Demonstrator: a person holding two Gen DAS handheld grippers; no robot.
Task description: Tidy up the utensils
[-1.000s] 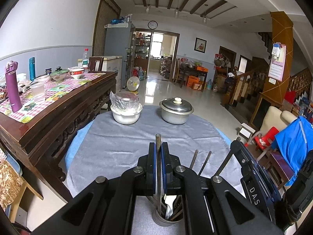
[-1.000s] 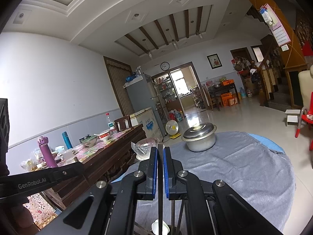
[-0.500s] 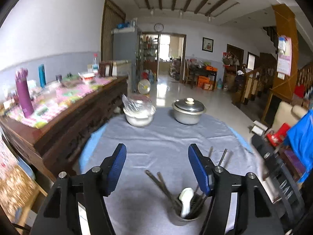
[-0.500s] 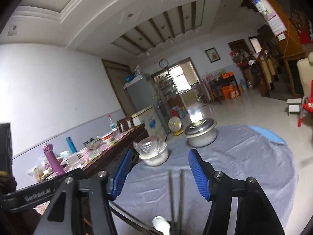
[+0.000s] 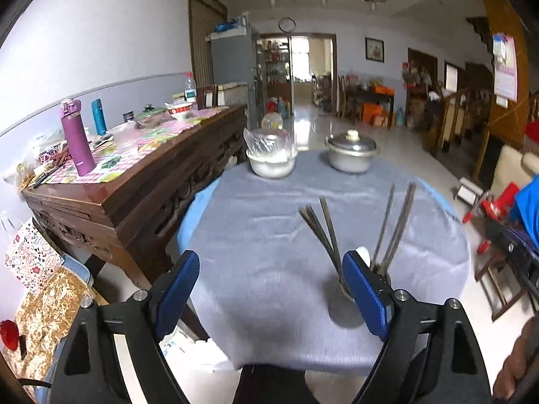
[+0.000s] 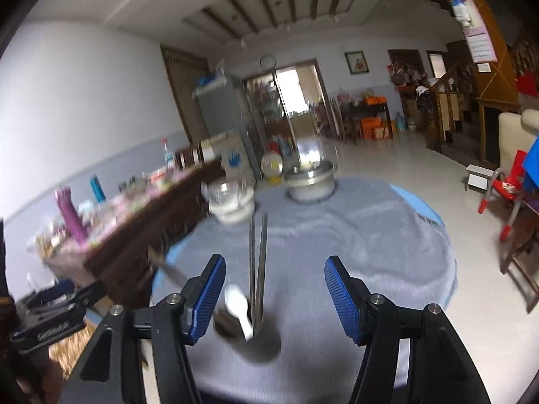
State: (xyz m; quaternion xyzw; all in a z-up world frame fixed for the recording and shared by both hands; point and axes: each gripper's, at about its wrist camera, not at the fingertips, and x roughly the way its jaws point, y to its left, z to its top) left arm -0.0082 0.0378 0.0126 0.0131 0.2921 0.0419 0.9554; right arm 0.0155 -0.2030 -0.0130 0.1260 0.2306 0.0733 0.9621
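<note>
A metal utensil cup point(image 5: 347, 291) stands on the grey tablecloth point(image 5: 269, 235), partly hidden behind my left gripper's right finger. Several metal chopsticks point(image 5: 323, 229) and a white spoon point(image 5: 363, 254) stick out of it. The cup point(image 6: 235, 330) also shows blurred in the right wrist view, with two chopsticks point(image 6: 257, 262) and the spoon point(image 6: 239, 306). My left gripper point(image 5: 269, 289) is open and empty, above the cloth to the left of the cup. My right gripper point(image 6: 273, 296) is open and empty, above the cup.
A white bowl under plastic film point(image 5: 272, 160) and a lidded steel pot point(image 5: 352, 153) stand at the table's far side. A dark wooden sideboard point(image 5: 141, 181) with bottles and dishes runs along the left. A red chair point(image 6: 505, 198) stands at the right.
Both grippers were shut on chopsticks held over the cup, then opened and let them drop in. Both have since drawn back and up from the cup.
</note>
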